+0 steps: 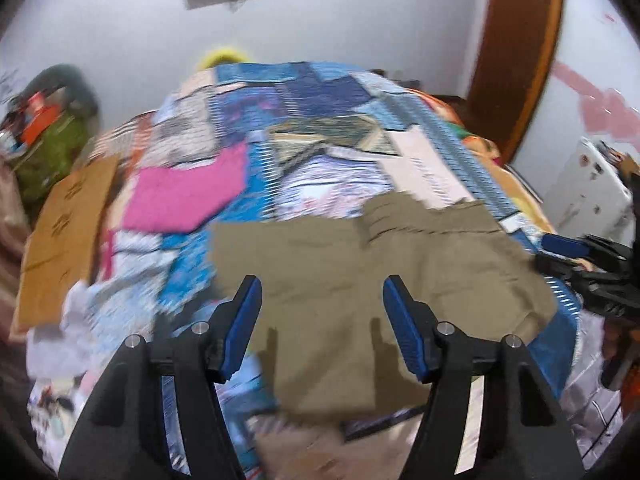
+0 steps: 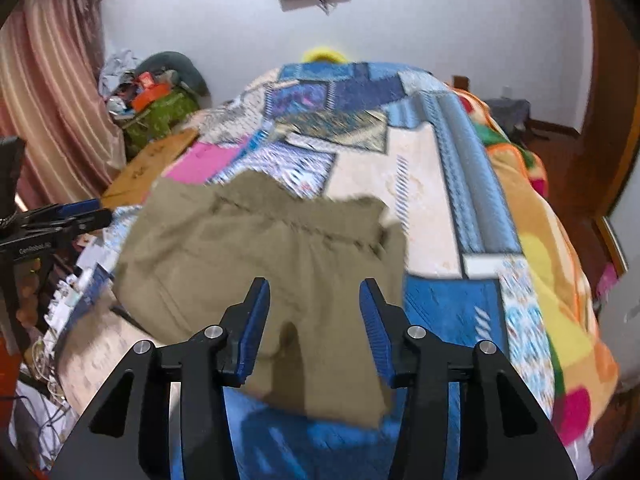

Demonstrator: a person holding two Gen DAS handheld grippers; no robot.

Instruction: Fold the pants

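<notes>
Khaki pants lie spread on the near end of a bed with a patchwork blanket. In the right wrist view the pants show a gathered waistband across the far side. My left gripper is open and empty, held above the near part of the pants. My right gripper is open and empty, also above the near edge of the pants. The right gripper shows at the right edge of the left wrist view; the left gripper shows at the left edge of the right wrist view.
A cardboard sheet lies along the bed's left side. A green bag with clutter stands by a pink curtain. A wooden door frame is at the right, a white appliance beside it. Both views are motion-blurred.
</notes>
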